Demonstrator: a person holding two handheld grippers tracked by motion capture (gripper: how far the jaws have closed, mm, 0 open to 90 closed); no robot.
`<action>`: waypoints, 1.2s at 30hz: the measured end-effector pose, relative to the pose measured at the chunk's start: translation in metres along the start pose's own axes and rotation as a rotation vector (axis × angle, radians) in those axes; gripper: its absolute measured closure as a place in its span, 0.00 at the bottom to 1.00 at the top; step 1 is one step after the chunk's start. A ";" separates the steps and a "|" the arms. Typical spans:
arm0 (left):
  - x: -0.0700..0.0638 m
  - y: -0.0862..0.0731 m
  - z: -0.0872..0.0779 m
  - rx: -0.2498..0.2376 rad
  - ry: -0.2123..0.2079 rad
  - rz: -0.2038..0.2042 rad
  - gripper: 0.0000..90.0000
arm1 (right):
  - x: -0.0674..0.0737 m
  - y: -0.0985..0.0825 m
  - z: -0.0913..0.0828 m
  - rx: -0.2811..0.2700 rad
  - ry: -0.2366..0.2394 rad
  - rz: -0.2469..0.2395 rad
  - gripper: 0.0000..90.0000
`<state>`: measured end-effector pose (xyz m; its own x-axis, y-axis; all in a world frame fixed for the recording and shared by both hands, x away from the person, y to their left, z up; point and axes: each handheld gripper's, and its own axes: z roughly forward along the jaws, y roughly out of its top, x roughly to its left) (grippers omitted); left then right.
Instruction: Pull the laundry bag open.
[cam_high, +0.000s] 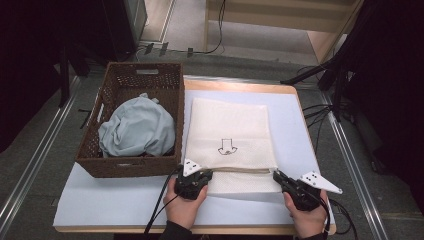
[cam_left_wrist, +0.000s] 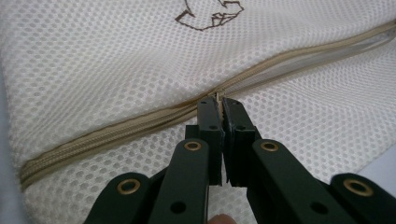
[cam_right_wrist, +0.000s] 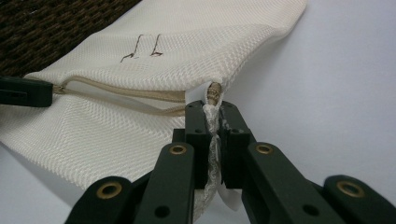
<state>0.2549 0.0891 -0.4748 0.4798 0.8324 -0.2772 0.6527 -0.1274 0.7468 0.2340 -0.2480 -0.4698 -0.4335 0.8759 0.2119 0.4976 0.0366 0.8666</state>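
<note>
Right now the left gripper (cam_left_wrist: 219, 105) is pinched tight on the zipper pull (cam_left_wrist: 216, 96), and the right gripper (cam_right_wrist: 212, 109) is pinched tight on the end corner of the mesh bag (cam_high: 231, 135), which lies flat on the surface (cam_high: 100, 200) just beside the basket (cam_high: 107, 97). The zipper (cam_left_wrist: 116, 133) runs sideways between the two grippers, so a pull would likely go along that line. Open room lies near the front edge, while the basket crowds the left side.
</note>
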 end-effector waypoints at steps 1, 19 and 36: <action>0.000 0.000 -0.001 0.002 0.001 0.002 0.97 | 0.000 0.000 0.000 -0.001 0.004 0.002 0.95; 0.004 -0.005 -0.007 0.007 0.041 0.015 0.97 | 0.001 0.001 0.000 0.005 0.008 -0.006 0.95; 0.011 -0.009 -0.016 0.016 0.124 0.020 0.98 | -0.004 0.001 -0.001 -0.002 -0.009 0.002 0.95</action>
<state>0.2443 0.1078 -0.4750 0.4174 0.8897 -0.1851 0.6537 -0.1525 0.7412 0.2350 -0.2520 -0.4693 -0.4252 0.8805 0.2096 0.4974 0.0339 0.8669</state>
